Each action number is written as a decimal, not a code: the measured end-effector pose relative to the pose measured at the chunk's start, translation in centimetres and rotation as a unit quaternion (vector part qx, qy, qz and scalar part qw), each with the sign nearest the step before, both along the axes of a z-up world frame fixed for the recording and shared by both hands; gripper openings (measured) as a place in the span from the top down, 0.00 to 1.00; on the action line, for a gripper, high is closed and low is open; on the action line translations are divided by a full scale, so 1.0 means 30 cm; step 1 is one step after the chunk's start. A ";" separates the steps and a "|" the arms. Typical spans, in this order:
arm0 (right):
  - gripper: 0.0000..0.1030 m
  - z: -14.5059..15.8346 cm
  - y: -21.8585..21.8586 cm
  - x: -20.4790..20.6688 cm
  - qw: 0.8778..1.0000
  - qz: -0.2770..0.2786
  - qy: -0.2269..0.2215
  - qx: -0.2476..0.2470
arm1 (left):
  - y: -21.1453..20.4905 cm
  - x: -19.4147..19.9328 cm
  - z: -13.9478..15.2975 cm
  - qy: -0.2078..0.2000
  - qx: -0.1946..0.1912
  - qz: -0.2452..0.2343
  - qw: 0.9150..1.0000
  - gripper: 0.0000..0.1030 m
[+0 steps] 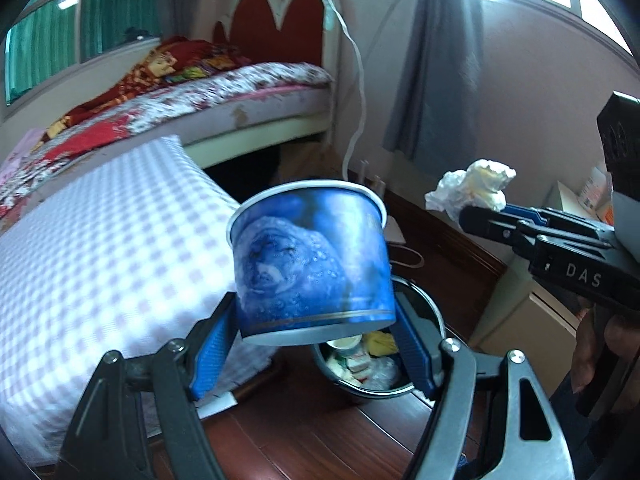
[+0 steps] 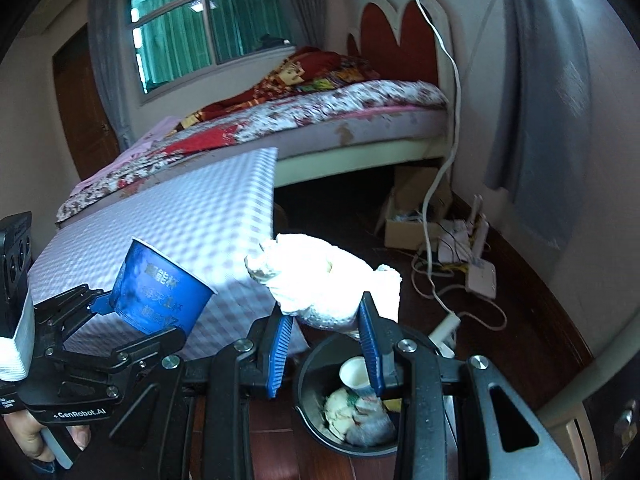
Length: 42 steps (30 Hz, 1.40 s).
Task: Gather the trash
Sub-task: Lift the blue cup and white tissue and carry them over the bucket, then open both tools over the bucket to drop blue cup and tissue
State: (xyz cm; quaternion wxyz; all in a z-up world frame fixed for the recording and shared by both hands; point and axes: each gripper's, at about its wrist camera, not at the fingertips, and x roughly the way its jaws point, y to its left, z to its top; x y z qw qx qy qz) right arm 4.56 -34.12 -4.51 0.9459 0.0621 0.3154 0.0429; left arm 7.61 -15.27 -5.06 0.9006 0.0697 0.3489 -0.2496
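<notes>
Now we've got both hands loaded up over the bin. Our left gripper [image 1: 316,344] is clamped on a blue paper cup [image 1: 312,260], its blue pads pressing the lower wall on either side. That cup is glossy, printed with a watery, droplet-speckled blue pattern, a thin pale band near the base and a white rolled rim; from the right wrist view we see pale lettering down its side, too blurred to read. It's tilted, mouth angled up and away from us.

Over on our right gripper [image 2: 326,332], the tongs are pinched on a crumpled white wad of tissue [image 2: 324,280], bright, puffy, creased all over, bulging well above the fingers [image 2: 280,344].

Below both sits a round dark trash bin [image 2: 308,364] on the reddish wooden floor [image 1: 320,440], already holding a small white cup, crushed wrappers and clear plastic. The tissue hangs just above its rim; the blue cup sits beside it, next to the checked mattress [image 1: 100,240].
</notes>
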 end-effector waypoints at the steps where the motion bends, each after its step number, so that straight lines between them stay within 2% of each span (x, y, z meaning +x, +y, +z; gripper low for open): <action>1: 0.67 -0.012 -0.013 -0.005 1.000 -0.003 0.005 0.001 | -0.018 0.005 -0.013 0.006 0.002 -0.006 1.000 0.27; 10: 0.67 -0.184 -0.092 -0.019 0.997 -0.012 0.072 -0.003 | -0.135 0.031 -0.143 0.059 0.014 -0.034 0.998 0.27; 19: 0.66 -0.374 -0.151 0.077 0.990 -0.017 0.136 0.004 | -0.194 0.106 -0.281 0.111 0.034 -0.040 0.992 0.27; 30: 0.66 -0.485 -0.170 0.191 0.985 -0.001 0.170 0.028 | -0.244 0.192 -0.379 0.154 0.024 -0.053 0.986 0.27; 31: 0.62 -0.500 -0.174 0.206 0.984 0.001 0.176 0.036 | -0.253 0.199 -0.396 0.164 0.017 -0.062 0.984 0.26; 33: 0.34 -0.534 -0.204 0.231 0.980 -0.021 0.193 0.049 | -0.262 0.211 -0.434 0.169 0.018 -0.064 0.983 0.22; 34: 0.08 -0.545 -0.216 0.234 0.978 -0.035 0.201 0.047 | -0.262 0.219 -0.455 0.172 0.027 -0.051 0.983 0.11; 35: 0.01 -0.552 -0.227 0.234 0.977 -0.045 0.203 0.047 | -0.256 0.223 -0.472 0.172 0.036 -0.035 0.984 0.07; 39: 0.01 -0.564 -0.265 0.208 0.976 -0.074 0.199 0.040 | -0.232 0.216 -0.499 0.160 0.065 -0.006 0.985 0.03; 42: 0.01 -0.580 -0.270 0.199 0.974 -0.088 0.207 0.031 | -0.212 0.216 -0.508 0.155 0.071 0.011 0.985 0.02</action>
